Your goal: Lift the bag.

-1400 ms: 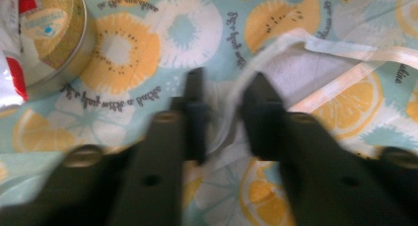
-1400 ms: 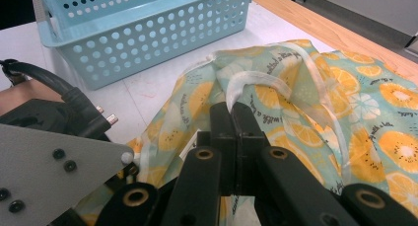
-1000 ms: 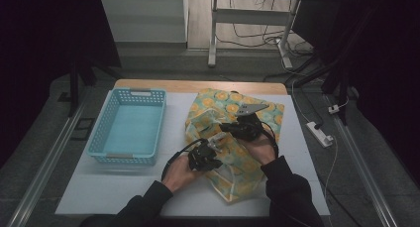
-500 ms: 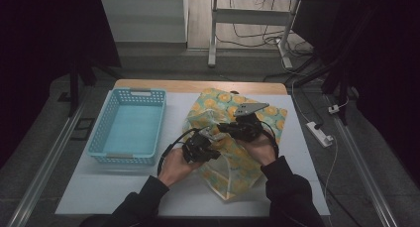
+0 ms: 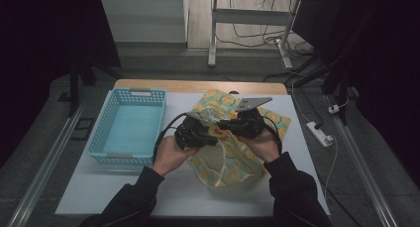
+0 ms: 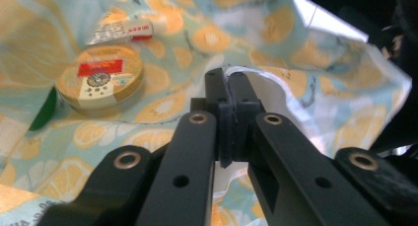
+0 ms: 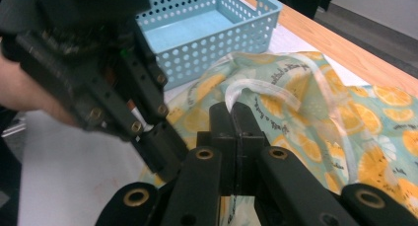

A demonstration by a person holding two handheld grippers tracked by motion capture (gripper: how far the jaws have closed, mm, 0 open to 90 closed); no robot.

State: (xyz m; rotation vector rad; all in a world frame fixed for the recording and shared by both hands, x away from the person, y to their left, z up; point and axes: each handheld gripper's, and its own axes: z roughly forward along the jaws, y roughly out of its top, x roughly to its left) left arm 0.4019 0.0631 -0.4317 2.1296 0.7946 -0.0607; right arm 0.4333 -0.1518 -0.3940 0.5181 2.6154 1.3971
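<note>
Lemon-print bag (image 5: 233, 157) lies mid-surface, long axis diagonal, mouth lifted toward the person. Left gripper (image 6: 230, 83) and right gripper (image 7: 232, 110) are each clamped on the bag's clear rim (image 7: 256, 90), close together. Round tin (image 6: 100, 83) sits inside the bag. Blue basket (image 5: 126, 160) stands just left; power strip (image 5: 319, 134) off right.

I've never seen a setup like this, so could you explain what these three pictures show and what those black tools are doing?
A person at a table holds a hand-operated claw in each hand. One camera looks down from above; the other two ride on the claws, looking along their black jaws. The left claw and right claw are both shut on the clear edge of a plastic bag printed with orange slices. Through the bag, the left claw's camera shows a round tin. A blue basket sits to the left.
</note>
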